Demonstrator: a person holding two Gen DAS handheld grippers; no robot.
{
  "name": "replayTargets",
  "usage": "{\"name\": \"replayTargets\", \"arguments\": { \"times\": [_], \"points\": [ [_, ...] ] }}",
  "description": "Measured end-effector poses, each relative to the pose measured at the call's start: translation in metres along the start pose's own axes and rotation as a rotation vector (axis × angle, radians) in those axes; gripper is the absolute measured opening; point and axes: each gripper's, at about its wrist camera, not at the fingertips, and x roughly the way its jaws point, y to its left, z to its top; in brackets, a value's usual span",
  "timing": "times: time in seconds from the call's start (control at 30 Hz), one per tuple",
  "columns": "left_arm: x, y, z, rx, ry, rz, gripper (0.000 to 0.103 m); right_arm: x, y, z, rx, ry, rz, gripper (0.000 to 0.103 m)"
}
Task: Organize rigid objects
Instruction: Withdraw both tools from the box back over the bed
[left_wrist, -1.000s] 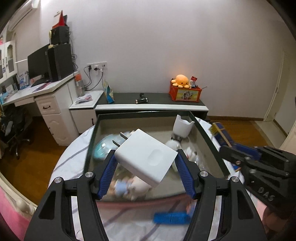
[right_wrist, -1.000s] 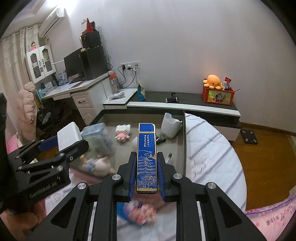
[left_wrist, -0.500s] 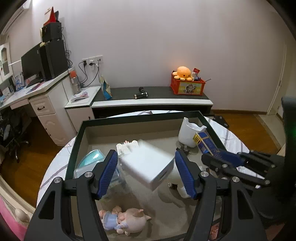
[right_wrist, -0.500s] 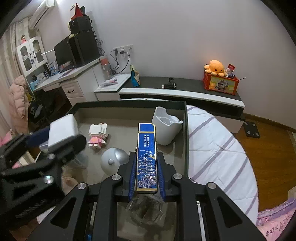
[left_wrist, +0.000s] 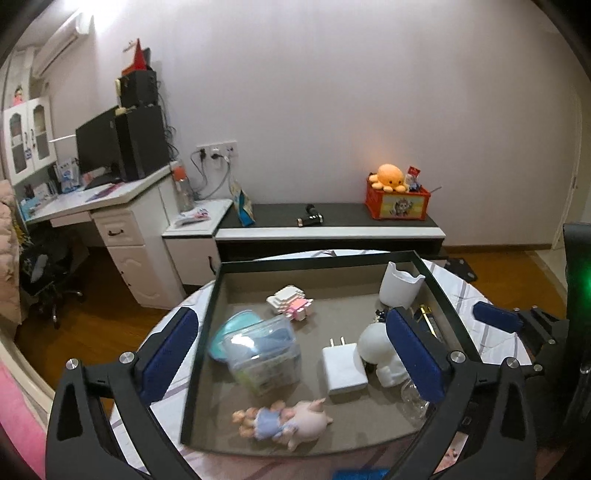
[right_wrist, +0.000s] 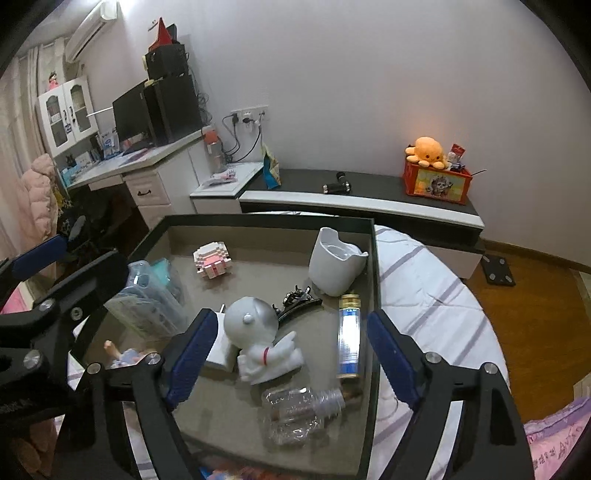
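Observation:
A dark-rimmed tray (left_wrist: 314, 258) on the striped round table holds the objects. The white charger (left_wrist: 343, 369) lies flat on its floor beside the white astronaut figure (left_wrist: 376, 350). My left gripper (left_wrist: 291, 354) hovers over the tray, its jaws opening wide and pressing on nothing. The slim blue box (right_wrist: 349, 336) lies along the right wall of the tray (right_wrist: 266, 218). My right gripper (right_wrist: 291, 358) hangs above the astronaut (right_wrist: 258, 336) and the box, jaws opening, its blue pads (right_wrist: 190, 358) touching neither.
Also in the tray are a white cup (right_wrist: 334, 266), a pink block toy (right_wrist: 212, 260), a clear plastic box (left_wrist: 262, 354), a pig doll (left_wrist: 284, 422), a black hair clip (right_wrist: 295, 302) and a crumpled clear bottle (right_wrist: 299, 406). A low bench and a desk stand behind.
The left gripper let go of the white charger, which now lies in the tray. The right gripper let go of the blue box, now lying by the tray's right wall. Both jaws spread wide.

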Motion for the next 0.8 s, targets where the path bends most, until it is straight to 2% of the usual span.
{"name": "replayTargets", "arguments": {
  "times": [0.03, 0.07, 0.8],
  "points": [
    [-0.008, 0.002, -0.002, -0.004, -0.006, 0.005, 0.103, -0.007, 0.002, -0.002, 0.007, -0.008, -0.005, 0.092],
    [-0.016, 0.005, -0.004, -0.010, -0.010, 0.006, 0.103, -0.013, 0.003, -0.004, 0.014, -0.013, -0.005, 0.103],
    [-0.150, 0.049, -0.054, -0.101, -0.054, 0.021, 0.103, -0.152, 0.045, -0.068, 0.056, -0.141, -0.015, 0.103]
  ]
}}
